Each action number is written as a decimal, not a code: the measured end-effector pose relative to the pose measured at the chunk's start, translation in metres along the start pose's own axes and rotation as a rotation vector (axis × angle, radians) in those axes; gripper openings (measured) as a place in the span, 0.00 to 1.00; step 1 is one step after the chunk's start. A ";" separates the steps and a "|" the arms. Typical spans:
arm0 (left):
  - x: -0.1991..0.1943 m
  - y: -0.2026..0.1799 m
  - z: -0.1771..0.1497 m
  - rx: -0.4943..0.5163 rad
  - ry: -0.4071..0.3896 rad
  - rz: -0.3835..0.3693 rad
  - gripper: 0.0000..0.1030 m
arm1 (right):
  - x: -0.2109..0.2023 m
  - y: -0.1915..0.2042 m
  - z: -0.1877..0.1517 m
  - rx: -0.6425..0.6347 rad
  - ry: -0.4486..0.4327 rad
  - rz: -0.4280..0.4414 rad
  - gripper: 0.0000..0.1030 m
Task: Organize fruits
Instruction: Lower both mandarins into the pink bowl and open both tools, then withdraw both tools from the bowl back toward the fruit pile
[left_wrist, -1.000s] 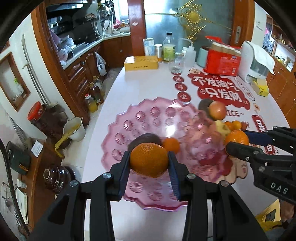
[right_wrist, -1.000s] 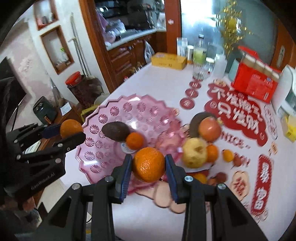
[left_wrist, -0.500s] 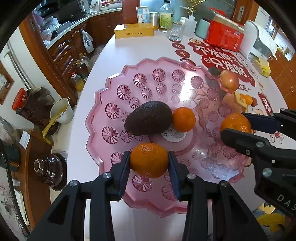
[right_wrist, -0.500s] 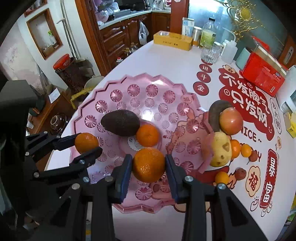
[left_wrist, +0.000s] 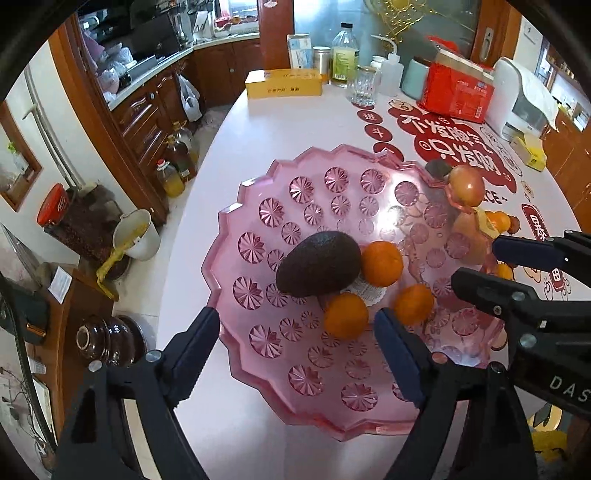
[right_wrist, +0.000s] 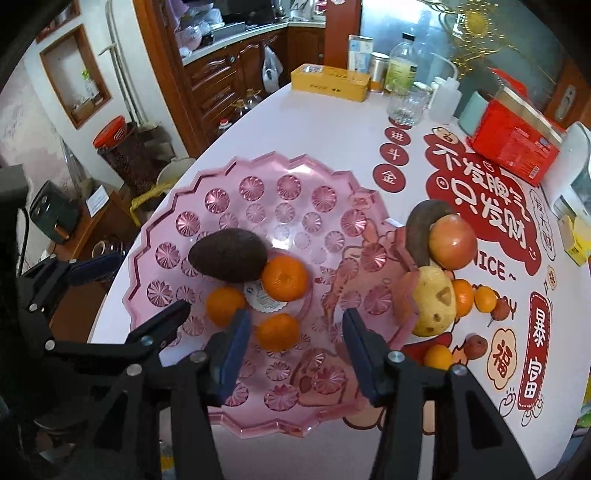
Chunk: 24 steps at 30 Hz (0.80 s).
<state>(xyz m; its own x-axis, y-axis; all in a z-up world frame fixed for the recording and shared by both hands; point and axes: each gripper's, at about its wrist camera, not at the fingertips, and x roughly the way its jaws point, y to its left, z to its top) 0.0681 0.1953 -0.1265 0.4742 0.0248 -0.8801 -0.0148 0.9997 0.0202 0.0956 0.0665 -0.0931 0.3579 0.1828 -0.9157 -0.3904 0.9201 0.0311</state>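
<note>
Oranges: three on the pink tray (left_wrist: 258, 373), beside the avocado (left_wrist: 318, 264).
Left tool (left_wrist: 297, 339): jaws opening, pads clear of its orange (left_wrist: 345, 314).
Right tool (right_wrist: 293, 341): jaws opening, free of its orange (right_wrist: 277, 331).
Counter (right_wrist: 325, 122): more fruit right of tray.

1. My left gripper (left_wrist: 295, 332) hangs over the near half of the pink tray (left_wrist: 258, 347), its jaws opening wide.
2. An orange (left_wrist: 346, 315) lies on the tray between the blue pads, closer to the right one and gripped by neither.
3. At one o'clock from that orange sits a second orange (left_wrist: 413, 304); at twelve o'clock a third (left_wrist: 382, 263) touches the dark avocado (left_wrist: 318, 268).
4. The right gripper (left_wrist: 476, 264) reaches in from three o'clock, jaws opening with nothing between them.
5. More fruit (left_wrist: 466, 184) lies beyond the tray rim at two o'clock.
</note>
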 end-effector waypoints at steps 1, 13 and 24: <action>-0.003 -0.001 0.000 0.006 -0.004 0.003 0.82 | -0.002 0.000 -0.001 0.000 -0.006 0.002 0.51; -0.040 -0.019 -0.007 0.047 -0.083 0.005 0.83 | -0.037 0.008 -0.010 -0.055 -0.124 -0.016 0.51; -0.059 -0.040 -0.012 0.057 -0.109 -0.002 0.84 | -0.058 -0.010 -0.028 -0.025 -0.180 -0.020 0.51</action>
<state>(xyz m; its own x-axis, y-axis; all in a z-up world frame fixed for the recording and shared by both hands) 0.0303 0.1539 -0.0806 0.5674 0.0202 -0.8232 0.0343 0.9982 0.0482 0.0547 0.0373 -0.0517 0.5113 0.2260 -0.8292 -0.4016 0.9158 0.0020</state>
